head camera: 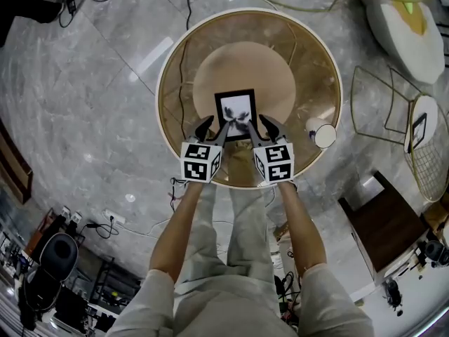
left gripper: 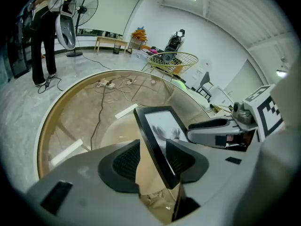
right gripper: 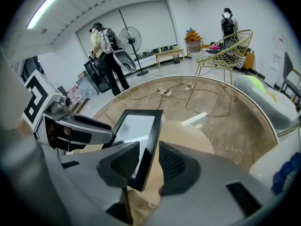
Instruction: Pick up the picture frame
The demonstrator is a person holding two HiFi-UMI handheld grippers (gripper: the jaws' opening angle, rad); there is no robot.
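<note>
The picture frame (head camera: 236,111) is in the middle of the round glass table (head camera: 168,69), and both grippers have hold of it. The left gripper (head camera: 215,128) is at its near left corner. The right gripper (head camera: 259,128) is at its near right corner.

In the left gripper view, the black edge of the frame (left gripper: 160,135) runs right between the two dark pads of the left gripper (left gripper: 154,160). One pad is on the glass side and one is on the brown back, and they look squeezed onto it. The right gripper view shows the same thing from the other side. The frame (right gripper: 138,135) sits between the pads of the right gripper (right gripper: 148,165), and they look clamped on it too. So neither gripper is loose or empty; each one is pinching the frame.

In both gripper views the frame leans up, with its far end higher than the end in the jaws. It does not look like it is lying flat. I cannot tell for sure if the near edge has left the table, because the jaws cover that part.

I think the reaching and the grabbing are done. What is left is the lift: bring both grippers up together so the frame comes clear of the table and does not twist.
</note>
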